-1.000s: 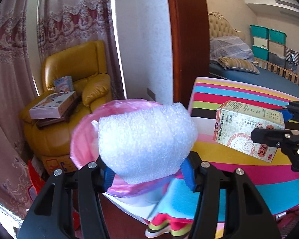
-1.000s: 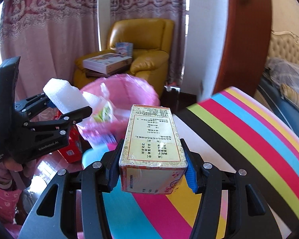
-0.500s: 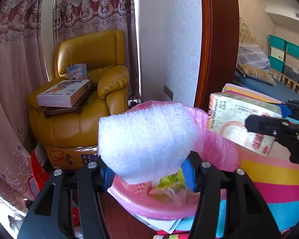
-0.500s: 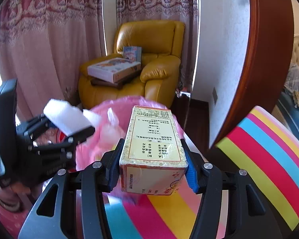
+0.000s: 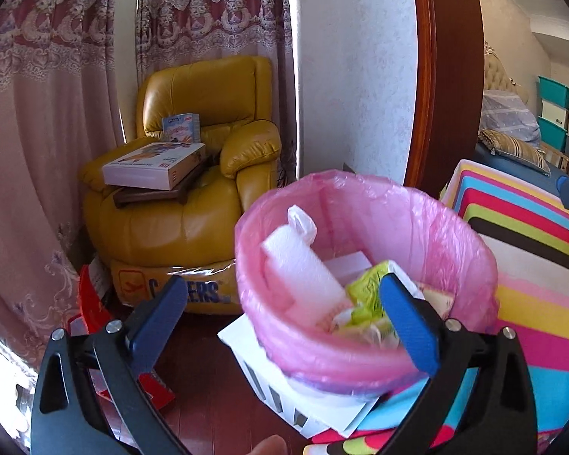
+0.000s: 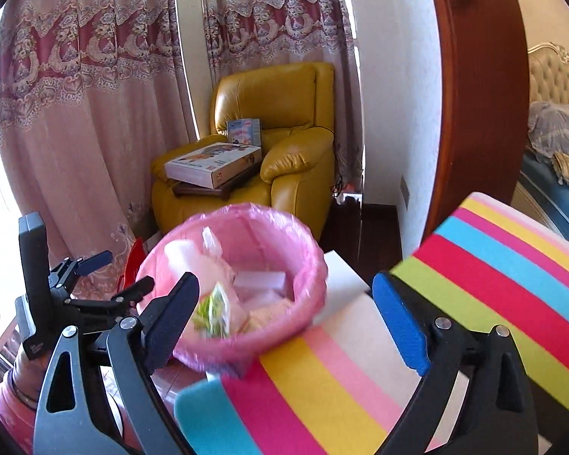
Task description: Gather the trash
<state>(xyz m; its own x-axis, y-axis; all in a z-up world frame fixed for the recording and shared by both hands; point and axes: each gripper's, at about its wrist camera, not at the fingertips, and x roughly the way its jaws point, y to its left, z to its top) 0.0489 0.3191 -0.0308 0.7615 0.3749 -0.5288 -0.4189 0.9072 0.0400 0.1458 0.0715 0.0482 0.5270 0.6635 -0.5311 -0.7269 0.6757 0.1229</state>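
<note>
A bin lined with a pink bag (image 5: 360, 185) stands just ahead of both grippers. Inside it lie a white foam block (image 5: 299, 265), a green-yellow wrapper (image 5: 366, 290) and a beige printed carton (image 5: 438, 299), partly hidden behind my finger. My left gripper (image 5: 284, 318) hangs over the bin's near rim, its jaws opening wide with nothing between the pads. My right gripper (image 6: 284, 318) is also opening and empty, above the striped surface (image 6: 417, 341) beside the bin (image 6: 246, 212). The right wrist view shows the left gripper (image 6: 123, 271) at the bin's left side.
A yellow armchair (image 5: 193, 204) with flat boxes (image 5: 151, 167) on it stands behind the bin, against pink curtains (image 5: 38, 132). A wooden door frame (image 5: 444, 76) rises to the right. The bin rests on a white box (image 5: 284, 386). A red item (image 5: 91, 303) lies on the floor.
Both grippers went from shut to wide open. The foam block left the left gripper and the carton left the right one; both now lie in the bin.
</note>
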